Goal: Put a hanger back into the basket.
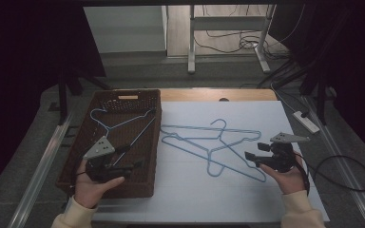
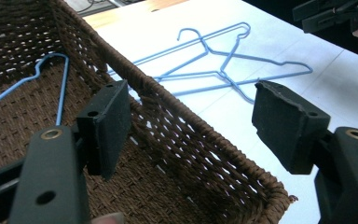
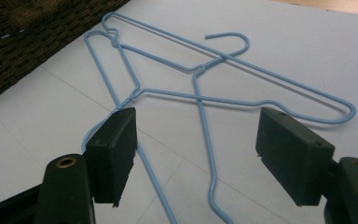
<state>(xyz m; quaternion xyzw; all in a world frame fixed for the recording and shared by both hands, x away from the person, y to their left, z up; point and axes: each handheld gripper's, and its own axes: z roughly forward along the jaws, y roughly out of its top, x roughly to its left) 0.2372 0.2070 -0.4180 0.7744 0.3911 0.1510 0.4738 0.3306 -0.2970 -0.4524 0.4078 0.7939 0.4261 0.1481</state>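
Your left gripper (image 1: pixel 123 159) sits at about 8 o'clock on the worktop (image 1: pixel 185 199), above the near part of the woven basket (image 1: pixel 81 137). Its jaws stand wide apart and hold nothing; in the left gripper view they straddle the basket's right wall (image 2: pixel 191 135) (one jaw over the inside, one over the white surface).

One blue wire hanger (image 1: pixel 123 124) lies inside the basket, hook toward 11 o'clock.

Your right gripper (image 1: pixel 256 151) is at about 4 o'clock, held just above the worktop. Its jaws are also spread wide and empty. In the right gripper view, the left jaw sits over a wire of the nearest hanger; contact cannot be told.

Two blue hangers (image 1: pixel 209 142) lie crossed on the white surface at the centre, just right of the basket, overlapping each other. In the right gripper view (image 3: pixel 200 93) one hook points to 12 o'clock and the other runs down toward 6 o'clock, between the jaws.
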